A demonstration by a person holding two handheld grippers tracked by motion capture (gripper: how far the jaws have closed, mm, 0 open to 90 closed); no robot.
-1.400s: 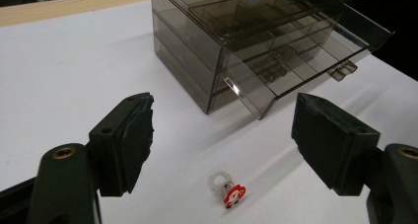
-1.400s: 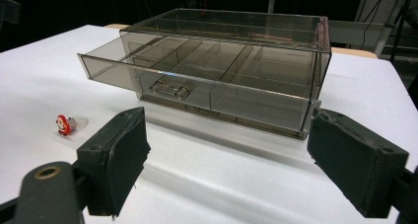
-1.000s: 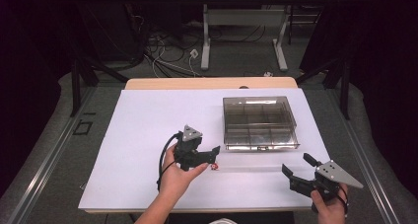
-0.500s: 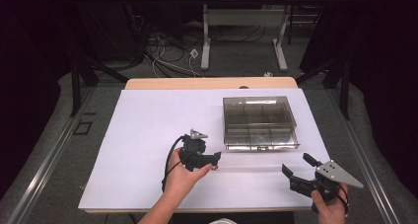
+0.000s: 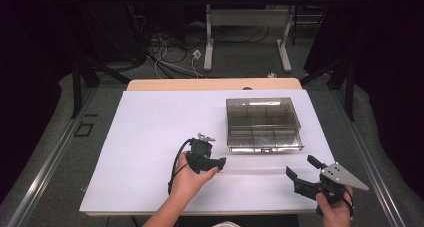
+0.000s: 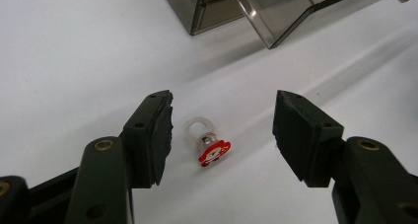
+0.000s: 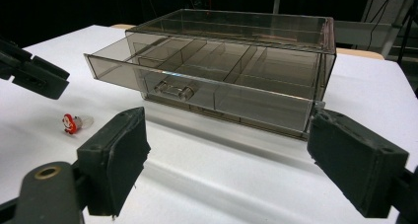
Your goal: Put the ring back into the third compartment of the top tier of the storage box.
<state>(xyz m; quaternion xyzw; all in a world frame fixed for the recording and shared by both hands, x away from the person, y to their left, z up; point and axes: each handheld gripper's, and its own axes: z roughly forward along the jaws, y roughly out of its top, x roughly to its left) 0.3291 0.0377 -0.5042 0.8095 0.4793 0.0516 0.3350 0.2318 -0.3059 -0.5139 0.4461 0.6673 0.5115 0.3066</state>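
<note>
A small clear ring with a red figure charm (image 6: 208, 144) lies on the white table (image 5: 150, 127). My left gripper (image 6: 222, 120) is open, one jaw on each side of the ring, neither touching it. In the high view the left gripper (image 5: 212, 154) tilts down just left of the box's front. The ring (image 7: 74, 122) also shows in the right gripper view, under a jaw of the left gripper. A smoked clear drawer box (image 5: 264, 124) stands right of centre with its drawer (image 7: 172, 90) pulled partly out. My right gripper (image 5: 302, 168) is open and holds nothing, near the front right edge.
The drawer has several divided compartments, and its corner (image 6: 276, 17) reaches toward the left gripper. Beyond the table's far wooden edge (image 5: 210, 83) are cables and desk legs on the floor. Wide bare table surface lies to the left.
My left gripper has tipped forward and down over the ring, its grey plate turning away from the camera. The right gripper has stayed in place.
</note>
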